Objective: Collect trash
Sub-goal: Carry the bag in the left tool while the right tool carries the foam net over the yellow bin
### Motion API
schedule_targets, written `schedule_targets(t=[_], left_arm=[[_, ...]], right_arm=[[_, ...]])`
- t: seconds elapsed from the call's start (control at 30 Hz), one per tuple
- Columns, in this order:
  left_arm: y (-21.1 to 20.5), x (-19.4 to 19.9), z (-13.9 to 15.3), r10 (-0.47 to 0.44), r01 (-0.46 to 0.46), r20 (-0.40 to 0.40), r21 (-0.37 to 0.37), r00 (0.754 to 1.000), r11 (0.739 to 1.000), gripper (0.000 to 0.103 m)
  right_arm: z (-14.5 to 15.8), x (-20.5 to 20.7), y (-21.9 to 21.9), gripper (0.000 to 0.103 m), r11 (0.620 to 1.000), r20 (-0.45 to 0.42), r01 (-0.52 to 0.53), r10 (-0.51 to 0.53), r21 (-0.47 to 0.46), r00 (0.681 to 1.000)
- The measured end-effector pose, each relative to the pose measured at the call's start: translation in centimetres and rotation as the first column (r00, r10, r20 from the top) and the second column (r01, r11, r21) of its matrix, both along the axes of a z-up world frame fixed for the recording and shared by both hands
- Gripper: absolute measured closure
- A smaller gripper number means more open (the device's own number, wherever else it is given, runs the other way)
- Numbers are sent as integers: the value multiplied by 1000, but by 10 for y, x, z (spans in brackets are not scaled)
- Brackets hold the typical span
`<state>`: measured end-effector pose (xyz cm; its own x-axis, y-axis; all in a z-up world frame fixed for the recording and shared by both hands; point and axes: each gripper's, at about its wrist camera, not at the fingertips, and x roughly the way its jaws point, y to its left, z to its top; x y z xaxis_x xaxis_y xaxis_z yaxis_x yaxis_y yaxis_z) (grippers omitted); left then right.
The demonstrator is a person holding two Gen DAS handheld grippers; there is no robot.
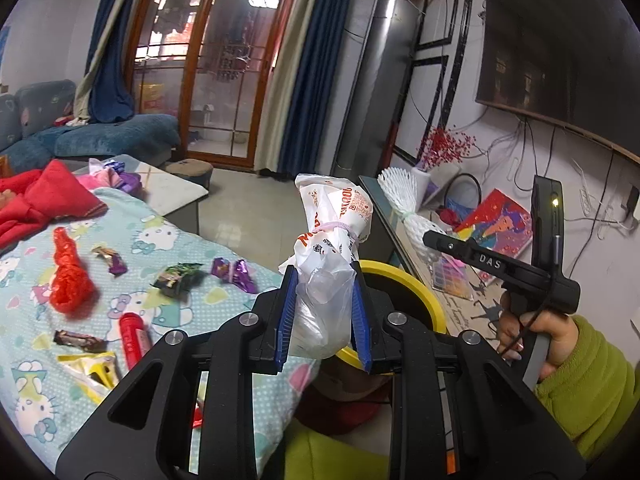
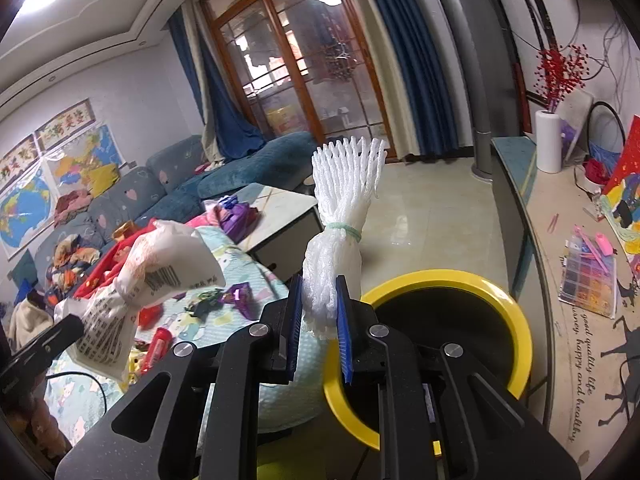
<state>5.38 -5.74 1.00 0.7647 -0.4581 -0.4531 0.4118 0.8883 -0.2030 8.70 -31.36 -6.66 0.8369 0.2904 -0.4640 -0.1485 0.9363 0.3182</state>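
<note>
Yellow bin rim (image 2: pixel 516 320) beside table edge (image 2: pixel 304 384)

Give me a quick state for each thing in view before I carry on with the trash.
Left hand-held gripper: shut on the tied plastic bag.
Tied plastic bag: held upright, banded at the middle.
Right hand-held gripper: shut on the foam net.
Foam net: held upright, banded, top fanned out.
Yellow bin: open, no lid; inside dark.
Wrappers: loose on the blanket.
Red tube: lying flat.
</note>
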Motion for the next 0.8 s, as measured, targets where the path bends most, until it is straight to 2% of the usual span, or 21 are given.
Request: schedule_targets(t=[0.5, 0.8], left_arm=[[-43, 9, -20, -66, 68, -43, 39, 997, 997, 84], [-78, 14, -39, -116, 122, -80, 84, 990, 989, 84]], right_arm=[[-14, -4, -32, 87, 997, -33, 66, -67, -37, 997], [-32, 0, -57, 87, 995, -81, 99, -100, -19, 992]])
